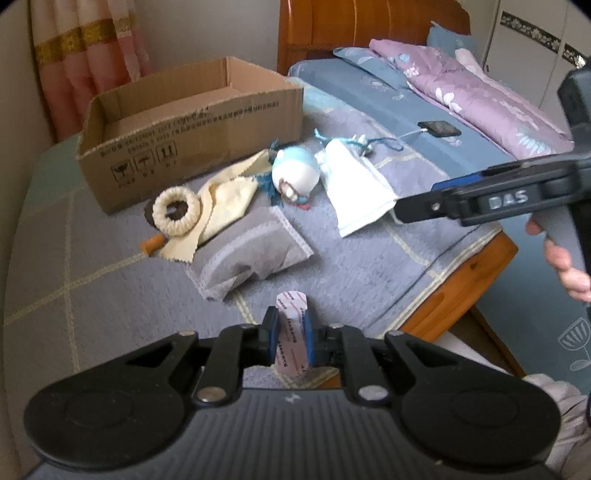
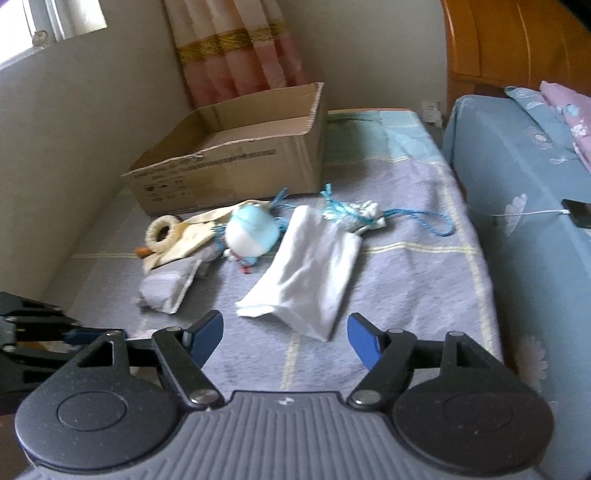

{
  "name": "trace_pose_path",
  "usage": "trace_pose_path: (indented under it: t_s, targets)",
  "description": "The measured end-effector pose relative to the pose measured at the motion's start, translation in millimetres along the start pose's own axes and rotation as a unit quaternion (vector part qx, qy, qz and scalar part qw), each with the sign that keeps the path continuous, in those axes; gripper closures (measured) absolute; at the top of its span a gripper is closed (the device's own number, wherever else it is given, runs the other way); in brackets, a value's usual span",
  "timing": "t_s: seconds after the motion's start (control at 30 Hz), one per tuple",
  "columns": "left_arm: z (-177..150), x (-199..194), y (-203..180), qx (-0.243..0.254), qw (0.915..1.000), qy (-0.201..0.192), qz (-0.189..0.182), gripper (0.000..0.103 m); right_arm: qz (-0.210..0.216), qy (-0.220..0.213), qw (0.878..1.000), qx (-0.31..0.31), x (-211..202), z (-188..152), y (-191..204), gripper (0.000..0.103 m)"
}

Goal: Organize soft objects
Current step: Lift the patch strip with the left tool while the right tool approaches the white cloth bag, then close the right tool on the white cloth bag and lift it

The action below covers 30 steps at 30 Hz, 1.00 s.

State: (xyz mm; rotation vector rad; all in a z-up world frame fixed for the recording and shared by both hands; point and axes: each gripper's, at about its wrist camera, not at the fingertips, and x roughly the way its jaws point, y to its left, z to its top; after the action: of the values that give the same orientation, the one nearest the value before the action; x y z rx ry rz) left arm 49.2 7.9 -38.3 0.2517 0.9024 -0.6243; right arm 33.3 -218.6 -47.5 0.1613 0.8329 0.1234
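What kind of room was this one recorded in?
Most likely a bedroom: a bed with a wooden headboard, a purple floral quilt folded along it, and pink curtains behind the cardboard box.

1. A pink curtain with a gold band is hanging behind the bed.
2. A wooden headboard is standing against the wall.
3. A purple floral quilt is lying folded on a blue sheet.
4. A black phone is lying on that sheet, plugged into a white cable.
5. Daylight is coming through a window.
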Motion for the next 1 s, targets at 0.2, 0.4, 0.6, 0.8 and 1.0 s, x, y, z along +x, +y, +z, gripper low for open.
trace_pose_path:
  t_s: [0.2,0.4,0.6,0.8,1.0]
  targets:
    - [8.8,-13.2,-2.8,0.005,0.9999,-0.010,0.003,0.090,-0.021,0.023,0.999,0.009,17.0,8.6,-7.1,0.024]
    - [16.6,-23.8,-1.6,0.006,0.9997,-0.024,0.007,0.090,-0.020,0.053,0.998,0.014,42.9,21.9,-4.4,0.016]
    - [20.7,-24.4,2.7,0.000,0.9995,-0.030,0.008,0.090,-0.034,0.063,0.997,0.011,64.3,37.3,3.1,0.015]
    - [23.3,-22.3,8.1,-0.007,0.9995,-0.031,0.008,0.090,-0.068,0.070,0.995,-0.022,76.4,46.2,14.6,0.026]
    - [23.6,-17.7,10.2,-0.009,0.9996,-0.027,0.005,0.090,-0.071,0.076,0.994,-0.027,70.7,45.3,12.8,0.052]
